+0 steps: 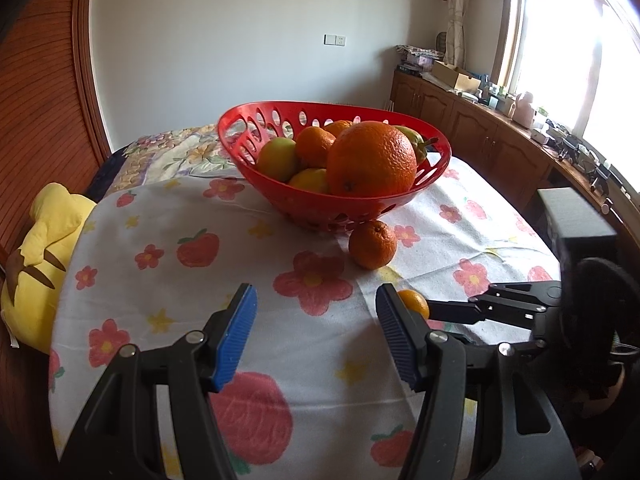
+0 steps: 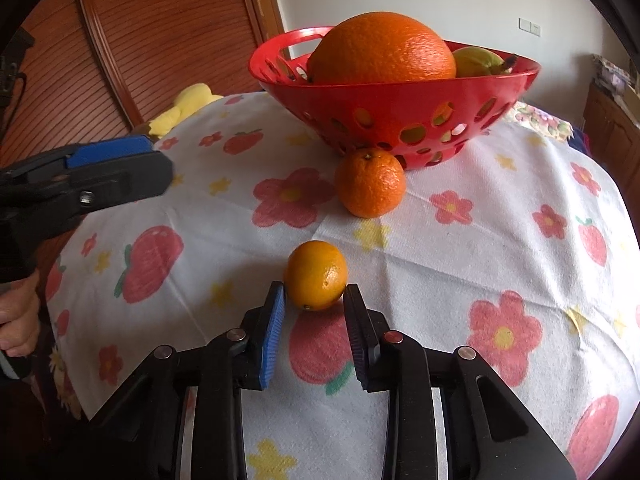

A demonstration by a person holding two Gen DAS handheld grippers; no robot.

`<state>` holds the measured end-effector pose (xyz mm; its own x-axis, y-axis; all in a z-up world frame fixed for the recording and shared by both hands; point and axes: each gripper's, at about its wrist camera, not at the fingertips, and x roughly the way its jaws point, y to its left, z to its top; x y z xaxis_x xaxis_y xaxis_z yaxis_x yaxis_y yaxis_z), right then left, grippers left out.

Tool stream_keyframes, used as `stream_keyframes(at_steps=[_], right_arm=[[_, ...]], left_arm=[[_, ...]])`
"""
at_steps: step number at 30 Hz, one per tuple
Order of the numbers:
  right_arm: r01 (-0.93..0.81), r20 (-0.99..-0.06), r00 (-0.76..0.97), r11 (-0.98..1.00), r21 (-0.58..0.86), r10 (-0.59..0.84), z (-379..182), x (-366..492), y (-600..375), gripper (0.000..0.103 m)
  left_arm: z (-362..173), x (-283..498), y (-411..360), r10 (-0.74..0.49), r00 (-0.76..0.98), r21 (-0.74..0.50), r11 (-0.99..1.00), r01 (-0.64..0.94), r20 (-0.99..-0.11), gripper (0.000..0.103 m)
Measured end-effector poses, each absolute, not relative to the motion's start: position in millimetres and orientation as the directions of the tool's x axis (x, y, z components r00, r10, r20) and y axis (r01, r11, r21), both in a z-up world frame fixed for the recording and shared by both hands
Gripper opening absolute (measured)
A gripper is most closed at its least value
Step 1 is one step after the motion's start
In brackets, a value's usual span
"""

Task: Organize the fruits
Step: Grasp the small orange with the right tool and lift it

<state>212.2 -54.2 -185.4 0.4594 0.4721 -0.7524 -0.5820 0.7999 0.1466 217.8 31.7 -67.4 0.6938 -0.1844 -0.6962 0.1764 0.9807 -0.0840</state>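
Observation:
A red perforated basket (image 1: 320, 103) (image 2: 380, 96) stands on the flower-print cloth. It holds a large orange (image 1: 372, 158) (image 2: 382, 50), smaller oranges and green-yellow fruits. A mandarin (image 1: 372, 244) (image 2: 370, 182) lies on the cloth, touching the basket's foot. Nearer to me, a small orange (image 2: 316, 274) (image 1: 416, 302) rests on the cloth, and my right gripper (image 2: 315, 294) is shut on it at the fingertips. My left gripper (image 1: 314, 300) (image 2: 120, 160) hovers to the left of it, open, with only cloth between its blue pads.
A yellow plush toy (image 1: 40, 248) (image 2: 188, 108) lies off the cloth's left edge by a wooden slatted door. Wooden cabinets (image 1: 480, 132) with clutter run under the window at right. A person's hand (image 2: 16, 320) grips the left tool.

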Motion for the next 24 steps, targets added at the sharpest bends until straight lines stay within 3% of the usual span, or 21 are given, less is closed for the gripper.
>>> stream_keyframes(at_steps=[14,24], right_arm=[[-0.564,-0.687,0.531,0.812,0.150,0.495,-149.8,210.2,-105.3,0.029],[-0.527,-0.666,0.554,0.830,0.183,0.499,-142.9,219.2,-132.1,0.029]], left_arm=[[-83.5,266.0,-13.9,-0.270,0.664,-0.170,0.962,0.213,-0.697,0.061],[-105.9,293.2,-27.5,-0.233,0.633,-0.136,0.971,0.199,-0.738,0.050]])
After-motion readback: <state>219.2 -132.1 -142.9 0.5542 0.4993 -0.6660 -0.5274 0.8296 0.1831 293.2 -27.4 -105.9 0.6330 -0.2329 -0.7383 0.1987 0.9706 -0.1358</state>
